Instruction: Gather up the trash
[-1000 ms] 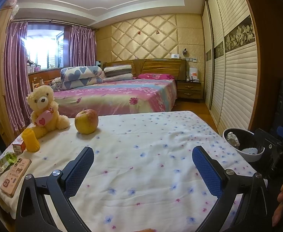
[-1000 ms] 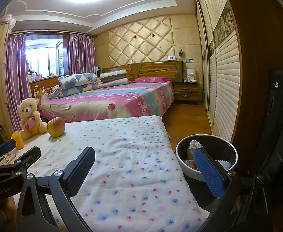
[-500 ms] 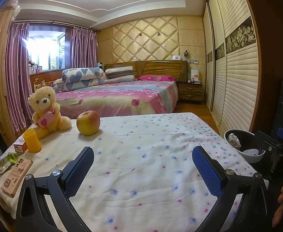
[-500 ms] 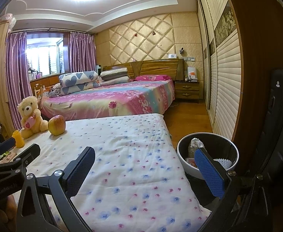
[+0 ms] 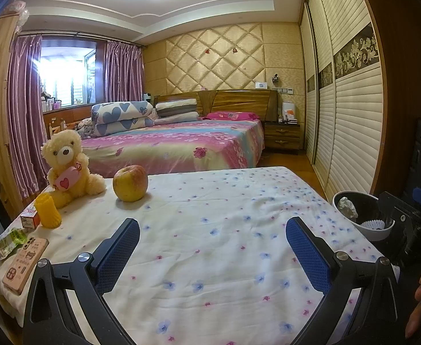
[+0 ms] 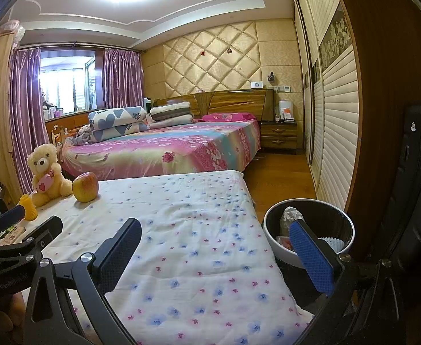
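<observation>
A black trash bin with a white rim (image 6: 351, 231) stands on the floor right of the table; it also shows in the left wrist view (image 5: 381, 234). It holds crumpled paper (image 6: 289, 215) and a white cupcake liner (image 6: 332, 243). A green wrapper (image 5: 8, 240) lies at the table's left edge. My left gripper (image 5: 212, 244) is open and empty above the flowered tablecloth (image 5: 225, 230). My right gripper (image 6: 214, 247) is open and empty over the table's right edge, its right finger in front of the bin.
On the table's left stand a teddy bear (image 5: 67, 165), an apple (image 5: 130, 182), a yellow cup (image 5: 48, 211), a small box (image 5: 29, 220) and a pink phone (image 5: 23, 261). A bed (image 5: 181, 146) lies beyond. Wardrobe doors (image 5: 354, 132) line the right.
Both views have tilted slightly downward and the table appears lower in frame. Both grippers stay open and empty. Nothing on the table has moved.
</observation>
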`<state>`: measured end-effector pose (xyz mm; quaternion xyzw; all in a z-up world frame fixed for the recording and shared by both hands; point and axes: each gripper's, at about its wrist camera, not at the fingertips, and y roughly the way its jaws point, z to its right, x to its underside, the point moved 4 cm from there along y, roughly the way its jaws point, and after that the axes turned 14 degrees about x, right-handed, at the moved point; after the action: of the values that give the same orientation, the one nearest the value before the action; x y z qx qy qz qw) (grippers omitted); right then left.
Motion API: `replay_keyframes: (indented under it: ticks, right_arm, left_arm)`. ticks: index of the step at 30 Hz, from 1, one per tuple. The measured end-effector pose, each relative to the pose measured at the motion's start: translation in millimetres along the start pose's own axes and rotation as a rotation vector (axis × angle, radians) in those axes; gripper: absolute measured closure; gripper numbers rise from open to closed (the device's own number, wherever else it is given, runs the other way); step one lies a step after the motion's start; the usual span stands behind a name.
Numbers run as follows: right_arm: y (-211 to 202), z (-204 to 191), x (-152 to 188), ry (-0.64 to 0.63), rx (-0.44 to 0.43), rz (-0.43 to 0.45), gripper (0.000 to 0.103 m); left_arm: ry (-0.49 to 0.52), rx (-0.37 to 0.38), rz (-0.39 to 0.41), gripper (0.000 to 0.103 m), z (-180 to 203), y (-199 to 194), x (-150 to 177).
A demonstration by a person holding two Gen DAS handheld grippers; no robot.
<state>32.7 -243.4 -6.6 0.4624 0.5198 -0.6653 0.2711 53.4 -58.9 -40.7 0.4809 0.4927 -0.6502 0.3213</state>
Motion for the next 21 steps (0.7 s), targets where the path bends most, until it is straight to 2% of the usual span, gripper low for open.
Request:
replay_keyframes:
  ticks: [21]
  right_arm:
    - [0.3, 0.1, -0.1, -0.004, 0.002, -0.003, 0.000]
  left_arm:
    - [-0.001, 0.003, -0.001, 0.000, -1.4, -0.4, 0.5]
